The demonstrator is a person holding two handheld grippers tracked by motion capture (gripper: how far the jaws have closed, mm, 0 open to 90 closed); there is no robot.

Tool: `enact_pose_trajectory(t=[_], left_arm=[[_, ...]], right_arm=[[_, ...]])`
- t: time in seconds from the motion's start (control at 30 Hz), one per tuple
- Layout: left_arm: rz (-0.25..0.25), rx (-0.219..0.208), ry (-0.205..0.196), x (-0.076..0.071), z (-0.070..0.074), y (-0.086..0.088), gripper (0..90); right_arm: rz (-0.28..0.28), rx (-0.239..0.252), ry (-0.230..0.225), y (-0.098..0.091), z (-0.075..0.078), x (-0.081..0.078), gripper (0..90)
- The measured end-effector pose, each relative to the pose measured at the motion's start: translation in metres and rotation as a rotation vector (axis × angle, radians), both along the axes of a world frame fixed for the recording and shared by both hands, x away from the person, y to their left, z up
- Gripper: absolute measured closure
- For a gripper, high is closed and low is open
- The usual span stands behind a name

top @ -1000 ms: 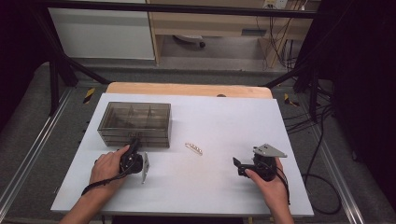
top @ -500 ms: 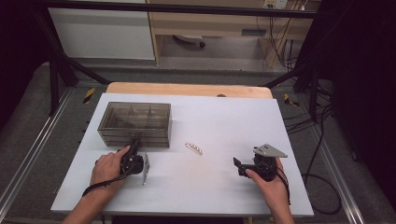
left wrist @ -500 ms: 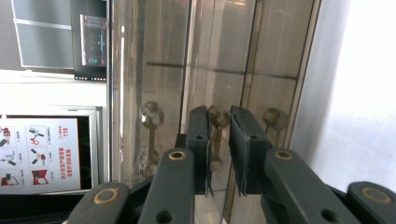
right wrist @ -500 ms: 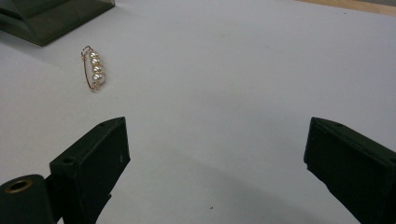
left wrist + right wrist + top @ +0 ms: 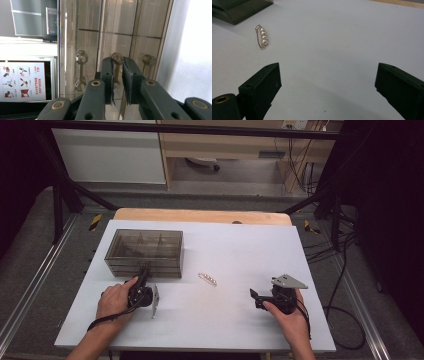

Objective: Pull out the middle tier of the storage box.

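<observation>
Nothing has moved: left gripper (image 5: 117,82) still clamps the drawer knob (image 5: 117,59).

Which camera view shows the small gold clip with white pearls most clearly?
The right gripper view shows the small gold clip with white pearls best: close enough to see a row of pearls on a gold wire frame, lying flat on the white table. The high view gives a tiny pale streak near the smoky transparent plastic drawer box.

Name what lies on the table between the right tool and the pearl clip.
Nothing: the right gripper view shows bare white table between the open right tool and the pearl clip.
</observation>
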State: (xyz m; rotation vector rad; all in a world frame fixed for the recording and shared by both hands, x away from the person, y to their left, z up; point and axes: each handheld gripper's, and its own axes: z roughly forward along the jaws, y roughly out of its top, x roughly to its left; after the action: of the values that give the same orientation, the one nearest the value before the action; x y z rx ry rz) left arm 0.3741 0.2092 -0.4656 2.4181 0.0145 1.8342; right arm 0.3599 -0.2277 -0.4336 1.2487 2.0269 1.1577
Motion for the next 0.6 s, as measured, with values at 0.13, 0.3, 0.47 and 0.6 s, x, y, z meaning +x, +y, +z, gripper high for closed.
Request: enact_pose_trajectory(t=[0.13,0.3,0.47,0.6], left_arm=[[-0.003,-0.003,-0.005,0.0001,-0.0004,-0.0006,79.6],[-0.008,0.001,-0.010,0.0001,-0.0007,-0.0015,79.6],[-0.002,0.000,-0.008,-0.0001,-0.0006,-0.0022,80.2],[-0.001,0.008,-0.015,-0.0004,-0.0008,-0.0026,80.6]], right_arm=[[-0.002,0.003,0.000,-0.0002,-0.0001,0.0001,7.1],[-0.001,0.002,0.000,-0.0005,-0.0002,0.0002,7.1],[0.000,0.003,0.001,-0.0005,-0.0001,0.0001,7.0],[-0.001,0.005,0.000,-0.0006,0.0001,-0.0001,7.0]])
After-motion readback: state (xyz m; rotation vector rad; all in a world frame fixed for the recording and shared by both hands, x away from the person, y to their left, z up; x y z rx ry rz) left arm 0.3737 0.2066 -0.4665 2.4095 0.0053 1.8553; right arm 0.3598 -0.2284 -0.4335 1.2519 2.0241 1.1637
